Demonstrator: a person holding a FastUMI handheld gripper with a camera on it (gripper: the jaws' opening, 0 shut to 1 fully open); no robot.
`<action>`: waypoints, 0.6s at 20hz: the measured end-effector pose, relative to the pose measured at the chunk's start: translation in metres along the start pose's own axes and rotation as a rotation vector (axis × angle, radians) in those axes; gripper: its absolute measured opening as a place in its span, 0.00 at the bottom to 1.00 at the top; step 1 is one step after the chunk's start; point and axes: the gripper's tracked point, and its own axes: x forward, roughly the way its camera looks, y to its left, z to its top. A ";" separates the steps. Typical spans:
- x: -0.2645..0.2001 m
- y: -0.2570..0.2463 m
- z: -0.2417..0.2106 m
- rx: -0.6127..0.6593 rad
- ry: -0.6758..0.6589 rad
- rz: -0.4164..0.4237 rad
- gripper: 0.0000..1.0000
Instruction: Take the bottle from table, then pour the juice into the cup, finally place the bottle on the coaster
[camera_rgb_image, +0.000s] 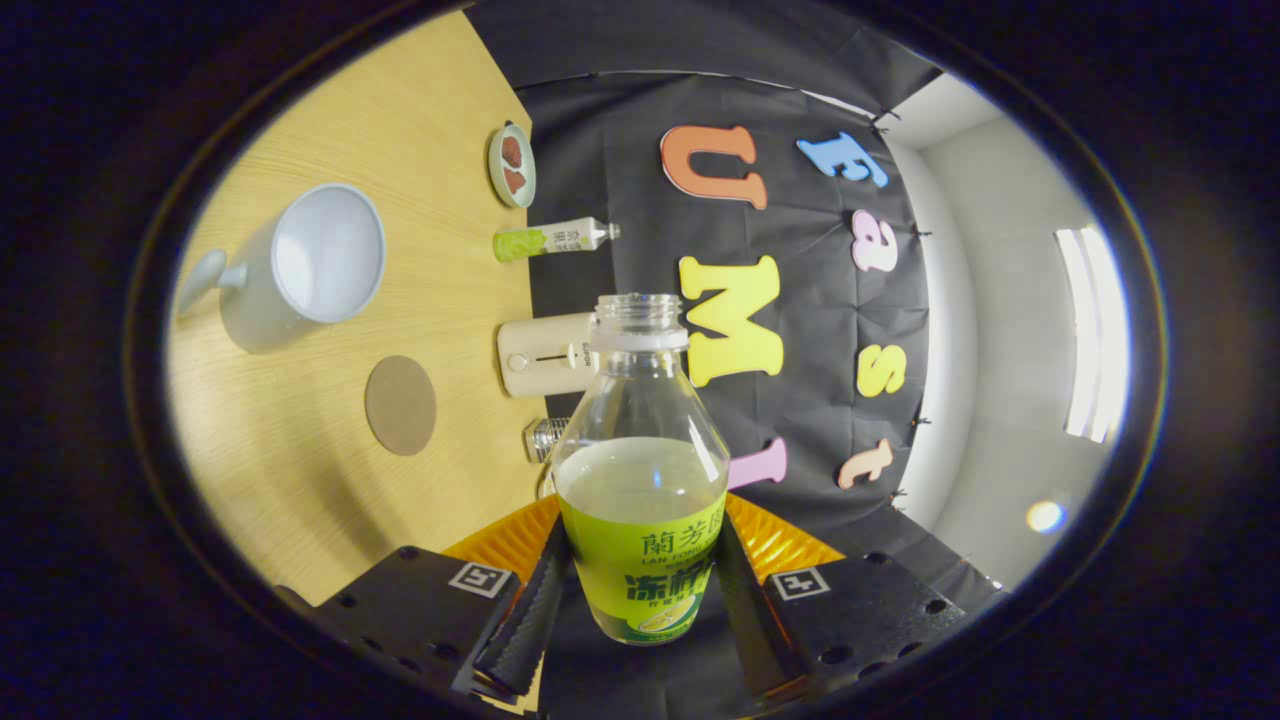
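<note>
The bottle (640, 470), cap off, is clamped at its label between both fingers of the tongs (640, 600) and tipped toward the cup (305, 260), apparently for pouring; the coaster (400, 405) lies nearby on the surface (300, 480).

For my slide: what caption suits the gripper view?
Fingers grip the open juice bottle, tilted toward the cup.

The pale wood worktop (300, 480) carries a white cup (300, 262), a round brown coaster (400, 405), a small dish (512, 165) with reddish bits, a small bottle (552, 240), a cream appliance (545, 355) and what may be a glass (545, 438).
</note>
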 end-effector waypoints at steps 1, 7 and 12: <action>0.000 0.000 0.003 -0.018 -0.004 -0.010 0.80; -0.003 0.001 0.016 -0.143 -0.029 -0.064 0.80; -0.006 -0.004 0.021 -0.226 -0.037 -0.107 0.80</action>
